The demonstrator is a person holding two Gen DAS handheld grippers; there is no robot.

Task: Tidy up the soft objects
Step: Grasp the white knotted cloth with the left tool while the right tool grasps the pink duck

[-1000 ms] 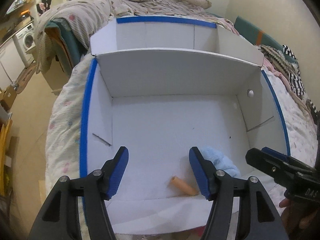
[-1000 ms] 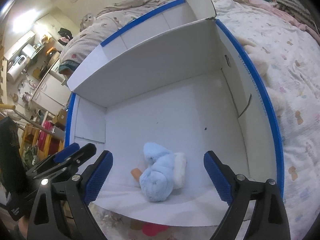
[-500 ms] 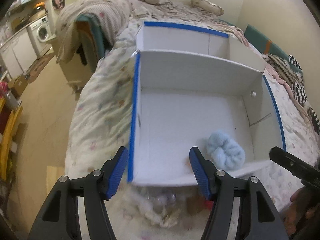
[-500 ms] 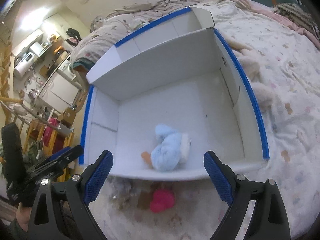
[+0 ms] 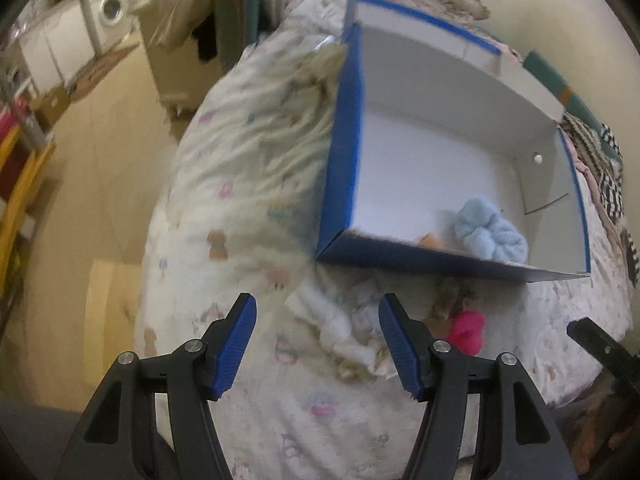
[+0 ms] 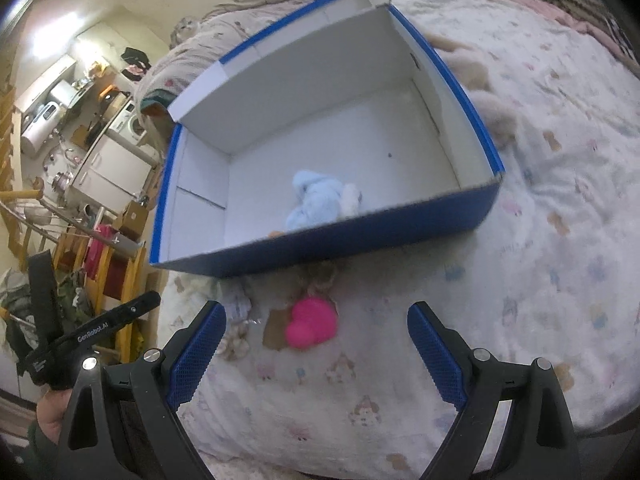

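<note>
A blue box with a white inside (image 5: pixel 340 160) (image 6: pixel 320 248) lies on the bed. A light blue plush toy (image 5: pixel 490 234) (image 6: pixel 316 202) lies in it by the near wall, with a small orange piece (image 5: pixel 430 240) beside it. In front of the box lie a pink soft toy (image 5: pixel 466 330) (image 6: pixel 312 326), a white soft piece (image 5: pixel 340 322) and small beige soft pieces (image 6: pixel 236 340). My left gripper (image 5: pixel 316 340) is open and empty above the white piece. My right gripper (image 6: pixel 316 354) is open and empty just short of the pink toy.
The bedspread (image 6: pixel 540 240) is white with small prints. The bed's edge drops to the floor (image 5: pixel 80 200) on the left. A washing machine (image 5: pixel 108 4) and shelves stand beyond. A beige plush (image 6: pixel 496 116) lies right of the box.
Both grippers have pulled back out of the box and toward me. The box's outer blue wall and the toys in front of it have come into view. Both stay open.
</note>
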